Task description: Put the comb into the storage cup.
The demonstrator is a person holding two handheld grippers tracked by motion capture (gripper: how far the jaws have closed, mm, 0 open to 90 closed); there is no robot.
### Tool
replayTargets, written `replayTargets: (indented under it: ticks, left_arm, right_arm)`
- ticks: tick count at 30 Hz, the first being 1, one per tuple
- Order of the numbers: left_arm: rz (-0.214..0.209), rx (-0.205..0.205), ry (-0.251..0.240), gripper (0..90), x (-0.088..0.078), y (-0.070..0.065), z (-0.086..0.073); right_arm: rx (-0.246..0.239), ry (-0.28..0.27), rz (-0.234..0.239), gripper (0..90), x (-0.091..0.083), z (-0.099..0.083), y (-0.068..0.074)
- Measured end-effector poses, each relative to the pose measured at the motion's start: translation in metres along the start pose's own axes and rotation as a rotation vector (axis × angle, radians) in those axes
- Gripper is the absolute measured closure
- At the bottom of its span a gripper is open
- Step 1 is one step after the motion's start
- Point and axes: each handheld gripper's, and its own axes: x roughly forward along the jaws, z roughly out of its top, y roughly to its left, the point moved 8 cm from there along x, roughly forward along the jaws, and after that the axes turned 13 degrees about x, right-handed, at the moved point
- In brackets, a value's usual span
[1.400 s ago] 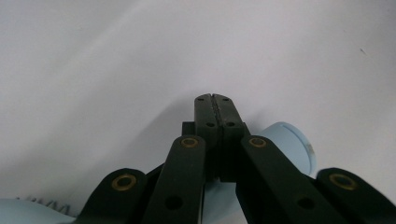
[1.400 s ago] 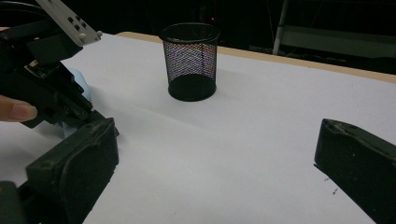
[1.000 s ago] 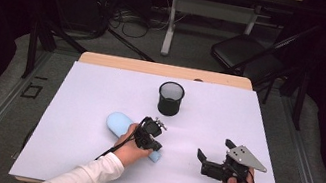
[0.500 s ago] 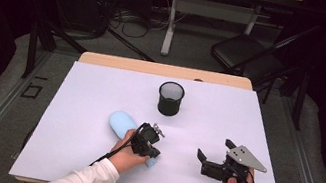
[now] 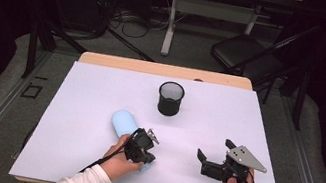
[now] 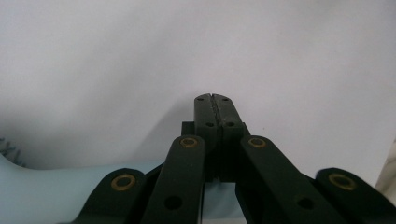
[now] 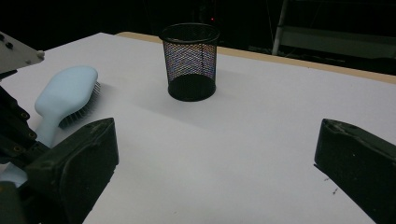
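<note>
Hairbrush (image 5: 124, 121) handle sits under the pinched-shut, empty left hand-held gripper (image 5: 152, 135): open it first; right hand-held gripper (image 5: 213, 153) gapes wide.

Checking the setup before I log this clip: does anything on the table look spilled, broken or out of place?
Nothing stands out. The mesh cup stands upright and the light blue hairbrush lies bristles down on the white table cover, with no spill or damage visible. The left gripper is shut over the brush handle; the right gripper is open.

Black mesh cup (image 5: 170, 98) on white table (image 5: 88, 98)
</note>
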Motion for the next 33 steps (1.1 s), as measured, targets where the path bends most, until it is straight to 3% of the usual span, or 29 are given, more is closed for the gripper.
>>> replayTargets:
  ticks: [11,26,33]
  left_arm:
    - [0.019,0.026,0.006,90.0,-0.008,-0.007,-0.015]
    - [0.025,0.011,-0.005,90.0,-0.019,-0.01,-0.036]
    - [0.055,0.006,0.002,90.0,-0.027,-0.007,-0.047]
  right_arm:
    - [-0.002,-0.004,0.001,0.0,0.001,0.0,0.0]
    - [0.004,0.0,-0.001,0.0,0.0,0.0,0.0]
    - [0.006,0.0,-0.001,0.0,0.0,0.0,0.001]
